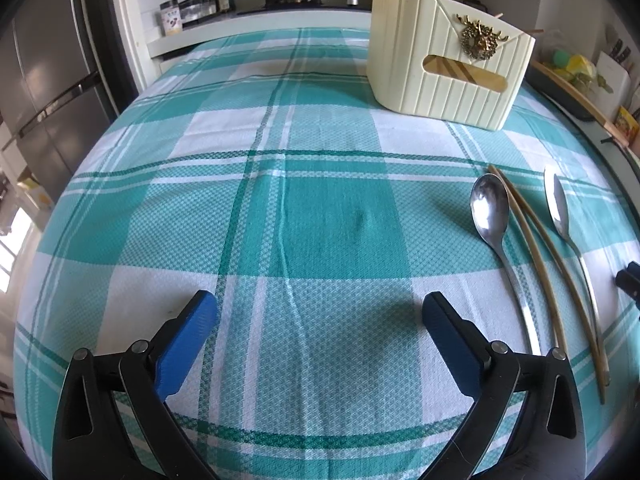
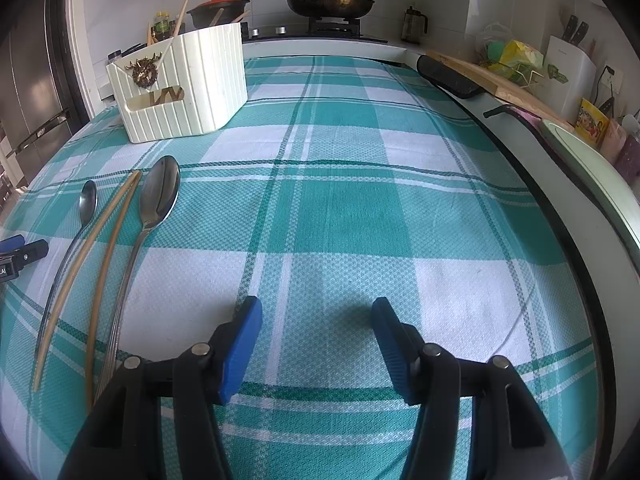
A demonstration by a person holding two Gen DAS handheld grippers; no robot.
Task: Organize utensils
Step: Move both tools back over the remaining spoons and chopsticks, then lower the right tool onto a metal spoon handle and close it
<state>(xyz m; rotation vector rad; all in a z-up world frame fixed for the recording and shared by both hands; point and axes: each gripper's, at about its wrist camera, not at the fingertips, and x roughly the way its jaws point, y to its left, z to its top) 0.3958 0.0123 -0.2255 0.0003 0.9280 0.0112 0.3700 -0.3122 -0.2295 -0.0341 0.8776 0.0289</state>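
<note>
The surface is bare between both pairs of fingers, left and right, both released and empty. Two spoons and chopsticks lie right of the left fingers, the holder beyond. Next move, likely: grasp a handle.

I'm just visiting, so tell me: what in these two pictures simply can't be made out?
- Inside of the cream basket: both views, its walls hide all but some stick tips above the rim.
- Handle ends of the big spoon and chopsticks: right wrist view, covered by the right gripper.
- Left gripper: right wrist view, cut off at the left edge.
- Bottle labels by the stove: both views, too small.
</note>
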